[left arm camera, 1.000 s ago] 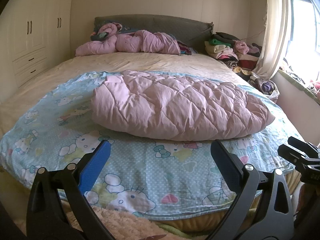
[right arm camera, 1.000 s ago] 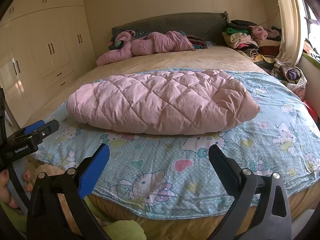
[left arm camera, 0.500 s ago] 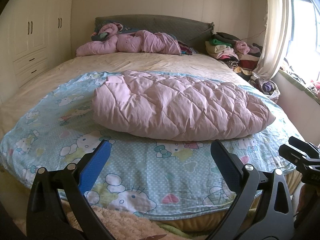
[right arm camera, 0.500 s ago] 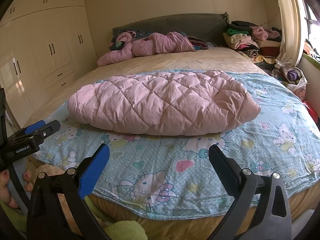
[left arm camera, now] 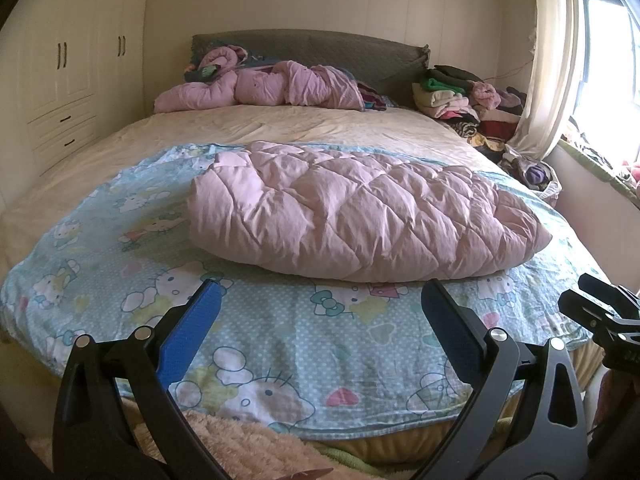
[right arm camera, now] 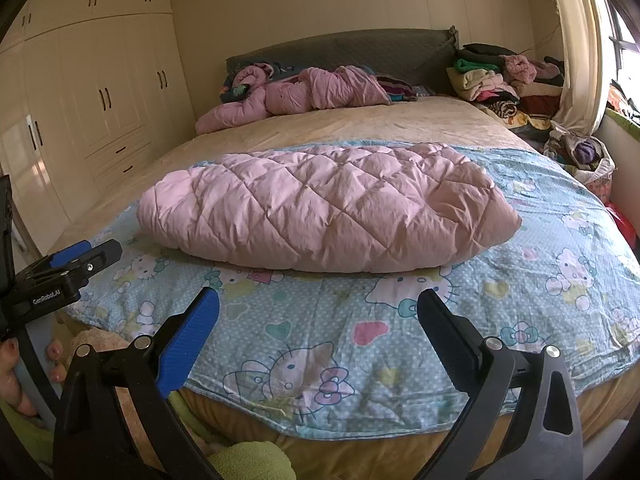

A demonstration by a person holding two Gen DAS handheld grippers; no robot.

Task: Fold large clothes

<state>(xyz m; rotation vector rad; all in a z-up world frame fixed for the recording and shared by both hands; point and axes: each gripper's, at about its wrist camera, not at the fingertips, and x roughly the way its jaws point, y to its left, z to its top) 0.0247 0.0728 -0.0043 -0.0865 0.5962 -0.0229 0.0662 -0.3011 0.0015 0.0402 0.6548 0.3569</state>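
Observation:
A pink quilted down garment [left arm camera: 360,212] lies folded in a long bundle across a light blue cartoon-print sheet [left arm camera: 280,332] on the bed; it also shows in the right wrist view [right arm camera: 328,212]. My left gripper [left arm camera: 320,300] is open and empty, held short of the bed's near edge, in front of the bundle. My right gripper [right arm camera: 318,304] is open and empty, also in front of the bundle. Each gripper shows at the edge of the other's view: the right one [left arm camera: 600,312] and the left one [right arm camera: 72,264].
A crumpled pink garment [left arm camera: 264,88] lies at the grey headboard [left arm camera: 320,48]. A pile of clothes [left arm camera: 464,96] sits at the far right by the curtain [left arm camera: 548,60]. White wardrobes [right arm camera: 80,92] line the left wall. A fluffy blanket [left arm camera: 240,448] lies below the bed edge.
Both views have shifted very slightly; the bundle sits a touch further right in each. The garment itself has not moved and both grippers stay open.

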